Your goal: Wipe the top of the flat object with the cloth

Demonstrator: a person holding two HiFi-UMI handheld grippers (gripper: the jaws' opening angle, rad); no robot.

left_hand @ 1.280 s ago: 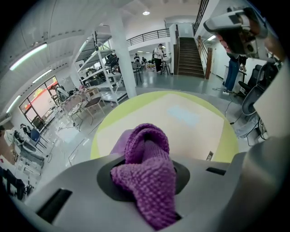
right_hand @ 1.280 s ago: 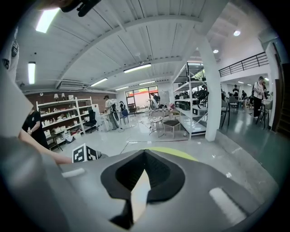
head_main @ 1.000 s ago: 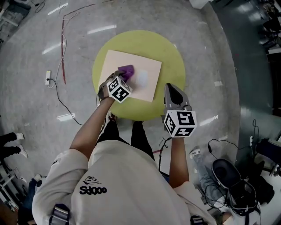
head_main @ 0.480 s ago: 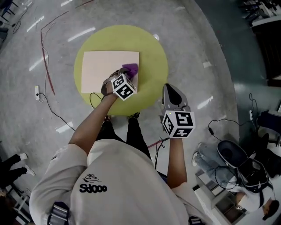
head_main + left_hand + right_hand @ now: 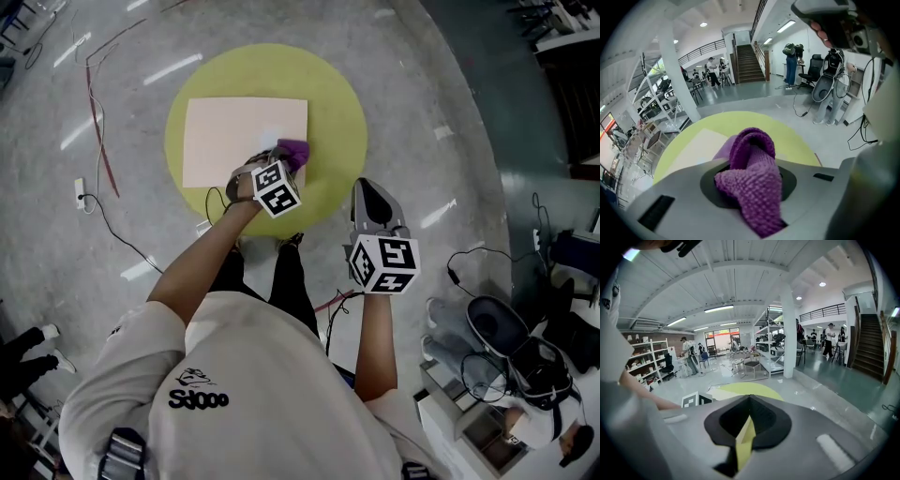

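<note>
A pale flat board (image 5: 234, 141) lies on a round yellow table (image 5: 333, 112). My left gripper (image 5: 287, 161) is shut on a purple knitted cloth (image 5: 295, 151), which rests at the board's near right corner. In the left gripper view the cloth (image 5: 752, 173) bulges out between the jaws of my left gripper (image 5: 750, 159), with the board (image 5: 696, 145) and the table (image 5: 790, 136) beyond. My right gripper (image 5: 368, 190) hovers off the table's near right edge, apart from the board. In the right gripper view my right gripper (image 5: 749, 401) is shut and holds nothing.
A red cable (image 5: 94, 112) and a black cable with a white power strip (image 5: 79, 193) run over the grey floor left of the table. A dark bag and gear (image 5: 502, 342) sit at the right. The person's feet (image 5: 291, 242) stand at the table's near edge.
My left gripper has slid the cloth across the board to its near right corner. The right gripper has held its place.
</note>
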